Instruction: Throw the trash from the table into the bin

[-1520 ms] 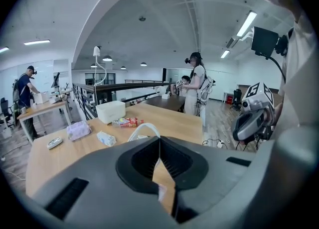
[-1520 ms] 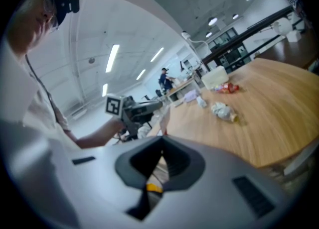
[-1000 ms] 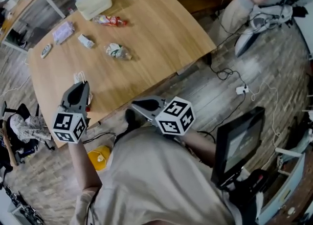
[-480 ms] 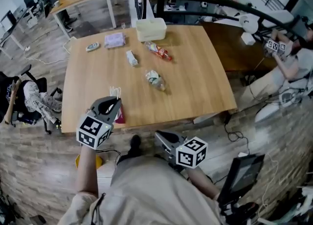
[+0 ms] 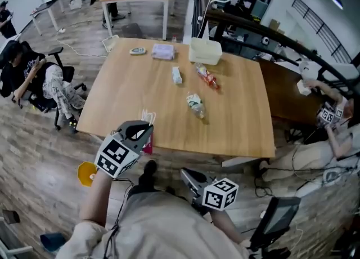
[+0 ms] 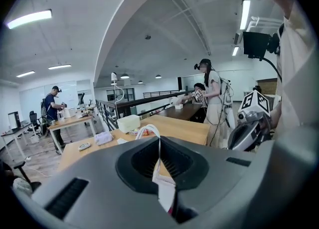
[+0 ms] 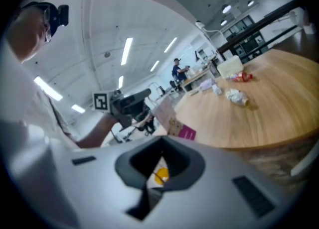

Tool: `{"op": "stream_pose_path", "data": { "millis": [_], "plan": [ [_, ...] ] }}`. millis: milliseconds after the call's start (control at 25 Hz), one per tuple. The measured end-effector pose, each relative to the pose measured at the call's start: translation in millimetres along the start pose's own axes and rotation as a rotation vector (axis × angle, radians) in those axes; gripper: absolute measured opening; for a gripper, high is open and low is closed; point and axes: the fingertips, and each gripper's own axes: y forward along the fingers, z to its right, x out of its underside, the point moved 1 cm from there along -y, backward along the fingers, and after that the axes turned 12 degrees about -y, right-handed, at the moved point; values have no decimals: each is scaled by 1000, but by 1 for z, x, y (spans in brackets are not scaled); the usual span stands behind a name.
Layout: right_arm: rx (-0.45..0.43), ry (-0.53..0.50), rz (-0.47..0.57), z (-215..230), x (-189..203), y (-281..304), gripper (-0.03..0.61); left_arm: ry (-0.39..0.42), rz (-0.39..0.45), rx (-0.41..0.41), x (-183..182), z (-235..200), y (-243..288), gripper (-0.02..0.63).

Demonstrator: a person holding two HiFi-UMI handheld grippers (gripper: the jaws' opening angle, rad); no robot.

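Head view, steeply down: a wooden surface [image 5: 129, 94] w/ scattered litter, and two hand-held grippers at its near edge. The left claw [image 5: 145, 130] is pressed together on a small paper bag [image 7: 172, 118], which is pinched by its thin upper edge near the white handles. The bag is held at the surface's near edge, pink part lowest. The right claw [image 5: 187, 174] is pressed together w/ nothing in it, and is held off the surface, close to the person's body. A yellow bin [image 5: 86, 173] is seen on the floor by the near left corner.

Left on the surface, well apart from both claws: what looks like a crumpled bottle [image 5: 195, 106], a red wrapper [image 5: 207, 76], a small white wrapper [image 5: 176, 75], a purple packet [image 5: 163, 51] & a white box [image 5: 205, 51].

Handling, as judged: the bag is prob. v. light & floppy, so it may swing or fold. Thin paper may slip or tear if tugged, so doubled paper near the handles is best gripped. The bottle looks light, springy & slick; its squashed middle is best taken. Wrappers lie flat; a raised end should be pinched.
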Motion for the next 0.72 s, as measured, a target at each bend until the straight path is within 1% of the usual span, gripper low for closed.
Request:
{"op": "stream_pose_path", "data": {
  "millis": [160,280,520,720],
  "plan": [
    [-27,-21,-12,-1,-1,-2,5,-13,20,-19,-3,6,-10,26],
    [-29,-18,-16,1,1,-7,5,-42,38,-28,-4,11,-17,26],
    [-85,19,-50,-6,9,-4,5,-73,21,-55,2,20,-31,26],
    [-138,10,-62,-13,2,15,5,-81,20,-75,3,16,-46,26]
  ]
}}
